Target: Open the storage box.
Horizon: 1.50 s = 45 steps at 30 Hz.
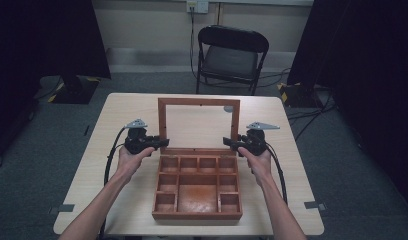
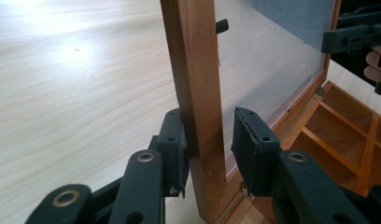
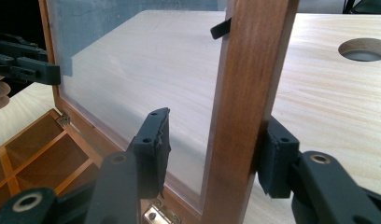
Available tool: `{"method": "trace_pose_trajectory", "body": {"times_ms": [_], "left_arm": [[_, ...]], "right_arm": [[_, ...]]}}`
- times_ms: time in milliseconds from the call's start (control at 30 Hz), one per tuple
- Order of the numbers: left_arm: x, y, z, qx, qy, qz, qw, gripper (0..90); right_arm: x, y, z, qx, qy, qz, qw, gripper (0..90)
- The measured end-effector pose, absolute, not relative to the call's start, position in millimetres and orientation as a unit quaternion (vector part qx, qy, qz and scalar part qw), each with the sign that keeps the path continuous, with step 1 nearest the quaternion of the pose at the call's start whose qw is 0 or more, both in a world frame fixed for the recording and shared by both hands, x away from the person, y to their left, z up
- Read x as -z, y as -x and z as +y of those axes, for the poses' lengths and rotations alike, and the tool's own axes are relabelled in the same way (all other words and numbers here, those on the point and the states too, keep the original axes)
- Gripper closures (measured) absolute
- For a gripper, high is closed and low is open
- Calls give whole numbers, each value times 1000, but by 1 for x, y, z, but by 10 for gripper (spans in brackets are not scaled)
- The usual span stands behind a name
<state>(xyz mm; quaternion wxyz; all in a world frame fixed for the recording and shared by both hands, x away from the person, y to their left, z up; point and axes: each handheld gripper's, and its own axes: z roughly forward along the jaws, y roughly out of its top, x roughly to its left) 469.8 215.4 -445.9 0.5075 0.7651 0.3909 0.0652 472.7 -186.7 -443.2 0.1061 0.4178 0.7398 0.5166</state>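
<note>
Both tongs (left (image 1: 162, 143), right (image 1: 229, 143)) straddle the upright lid (image 1: 198, 103) frame's sides.

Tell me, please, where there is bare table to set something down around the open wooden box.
Bare table lies left of the lid, and beyond it toward the round hole. It is crowded at the lid's side rails, straddled by the left gripper and right gripper, and over the box.

the upright lid (image 1: 199, 102) of the wooden box (image 1: 197, 216) stands like a wall across the table (image 1: 107, 150), each side rail sitting between a gripper's jaws. bare tabletop lies open behind it and on both flanks. the open compartments are reachable from above.
</note>
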Motion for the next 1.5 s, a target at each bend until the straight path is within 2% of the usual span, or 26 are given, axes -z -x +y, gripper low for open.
{"method": "trace_pose_trajectory", "body": {"times_ms": [433,1200,1500], "left_arm": [[450,-476,215,-55,-766,395,504,624],[459,-489,211,-44,-769,409,489,540],[467,-493,215,-25,-770,417,482,500]], "right_arm": [[448,-477,-185,-512,-425,739,108,472],[459,-484,-178,-488,-445,742,115,331],[467,-488,-174,-476,-459,742,112,250]]}}
